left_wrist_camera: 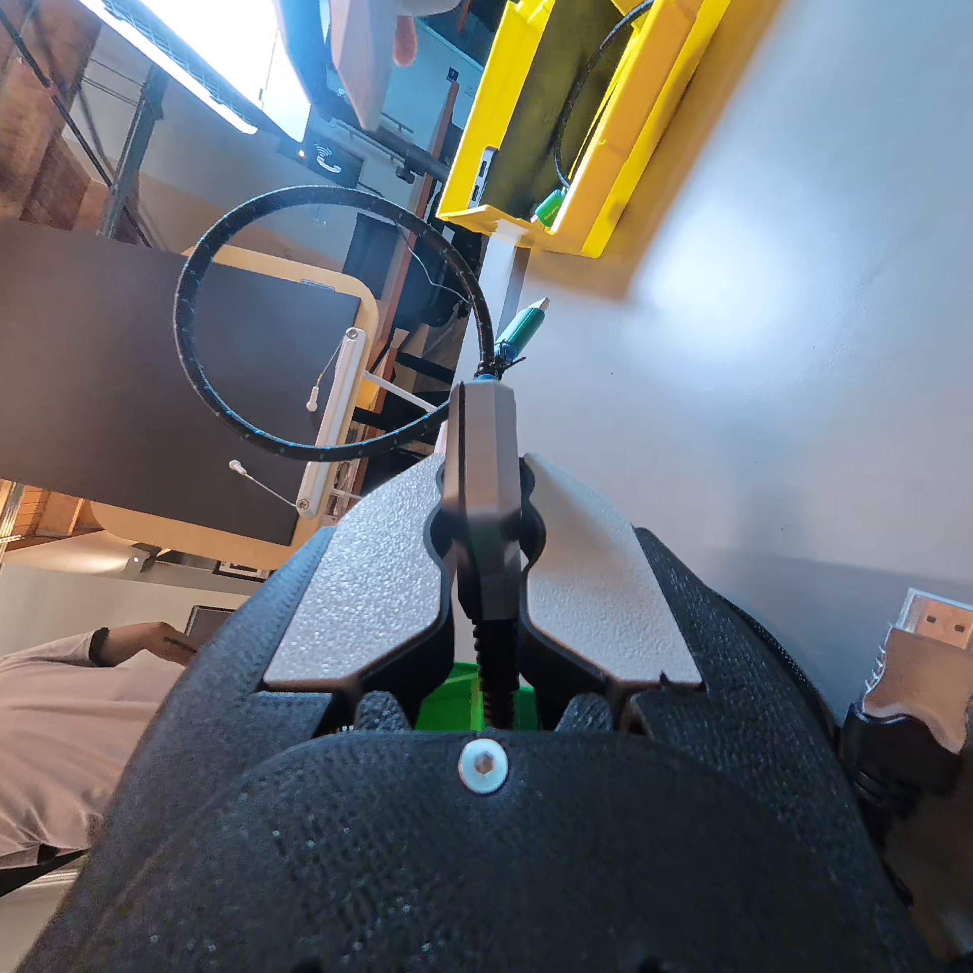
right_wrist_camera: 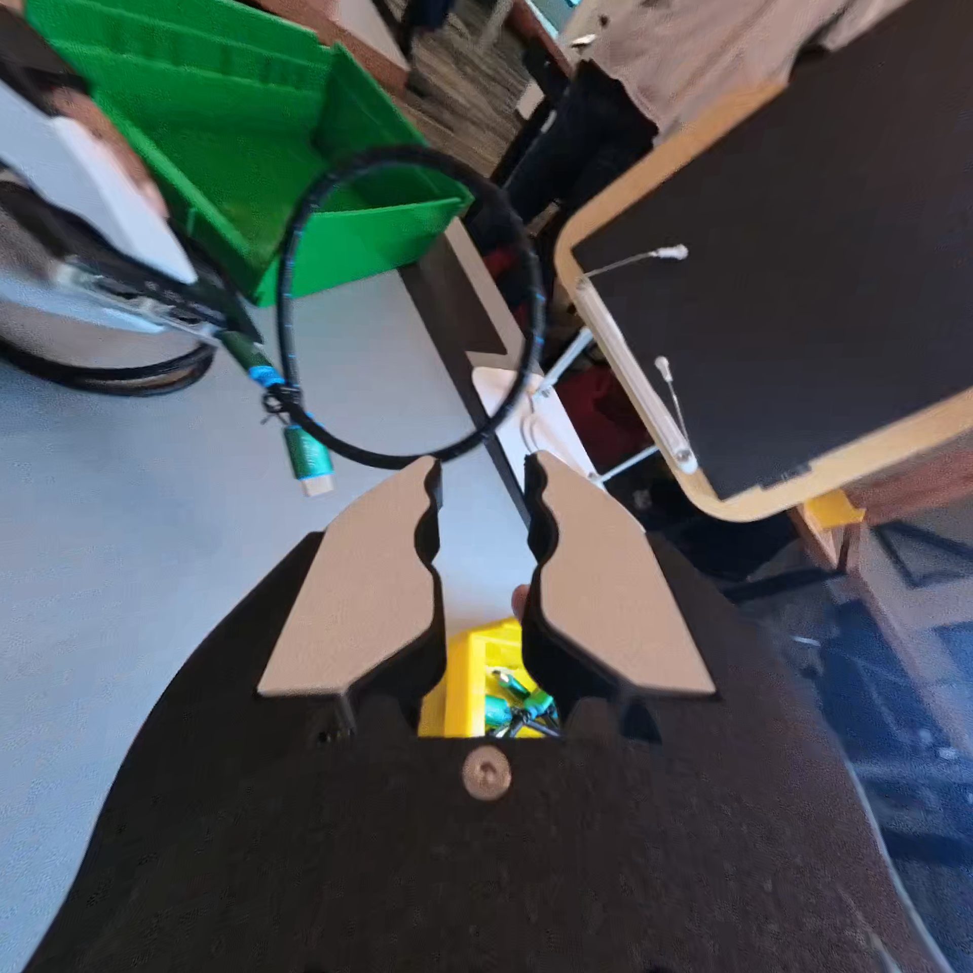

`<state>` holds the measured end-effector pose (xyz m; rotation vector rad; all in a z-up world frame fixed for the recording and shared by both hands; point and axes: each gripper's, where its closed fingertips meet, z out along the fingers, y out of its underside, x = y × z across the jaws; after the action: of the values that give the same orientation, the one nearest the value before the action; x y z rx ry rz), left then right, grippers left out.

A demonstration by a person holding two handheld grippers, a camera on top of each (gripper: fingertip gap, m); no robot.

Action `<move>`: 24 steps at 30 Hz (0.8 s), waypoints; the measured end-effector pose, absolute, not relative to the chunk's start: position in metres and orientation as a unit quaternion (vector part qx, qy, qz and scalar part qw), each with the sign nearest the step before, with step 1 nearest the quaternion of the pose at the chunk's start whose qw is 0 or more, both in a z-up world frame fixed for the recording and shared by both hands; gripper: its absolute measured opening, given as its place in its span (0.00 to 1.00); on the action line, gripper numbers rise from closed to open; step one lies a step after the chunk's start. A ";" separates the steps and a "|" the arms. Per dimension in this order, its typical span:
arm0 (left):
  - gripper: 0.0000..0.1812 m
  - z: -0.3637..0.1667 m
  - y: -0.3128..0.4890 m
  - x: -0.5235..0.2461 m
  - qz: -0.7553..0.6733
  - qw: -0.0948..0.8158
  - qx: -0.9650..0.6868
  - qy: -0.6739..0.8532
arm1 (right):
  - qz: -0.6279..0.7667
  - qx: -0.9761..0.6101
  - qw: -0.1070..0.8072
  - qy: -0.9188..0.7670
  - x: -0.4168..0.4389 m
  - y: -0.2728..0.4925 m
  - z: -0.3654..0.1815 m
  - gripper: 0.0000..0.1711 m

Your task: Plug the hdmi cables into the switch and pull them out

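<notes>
My left gripper is shut on a grey HDMI switch, seen edge-on above the grey table. A black braided HDMI cable loops out from the switch's far end. Its free green connector hangs in the air. A silver HDMI plug on a thick black lead shows at the lower right. My right gripper is open and empty, just short of the cable loop. One green connector sits at the switch; the free one dangles. The left gripper is blurred there.
A yellow bin holds another cable and a grey device; it also shows under my right gripper. A green bin stands at the table's far edge. A black-topped table stands beyond the gap. A person's sleeve is at the left. The gap from one gripper's tips to the other's is roughly 15 cm.
</notes>
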<state>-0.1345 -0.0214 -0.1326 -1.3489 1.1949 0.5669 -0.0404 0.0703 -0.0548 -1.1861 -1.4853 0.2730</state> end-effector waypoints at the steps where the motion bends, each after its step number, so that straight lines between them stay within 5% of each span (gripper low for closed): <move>1: 0.12 -0.133 -0.022 -0.134 0.245 0.586 -0.576 0.514 | 0.101 -0.482 0.566 -0.661 -0.049 0.054 -0.061 0.17; 10: 0.12 -0.139 -0.025 -0.126 0.247 0.570 -0.575 0.532 | -0.129 -0.336 0.529 -0.769 -0.105 0.011 -0.141 0.16; 24: 0.12 -0.155 -0.028 -0.119 0.235 0.539 -0.582 0.562 | -0.162 -0.281 0.538 -0.778 -0.112 0.016 -0.165 0.13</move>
<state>-0.1193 -0.0280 -0.1554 -1.3851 1.3354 0.5578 -0.1123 0.0156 -0.1653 -0.6692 -1.8520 -0.3850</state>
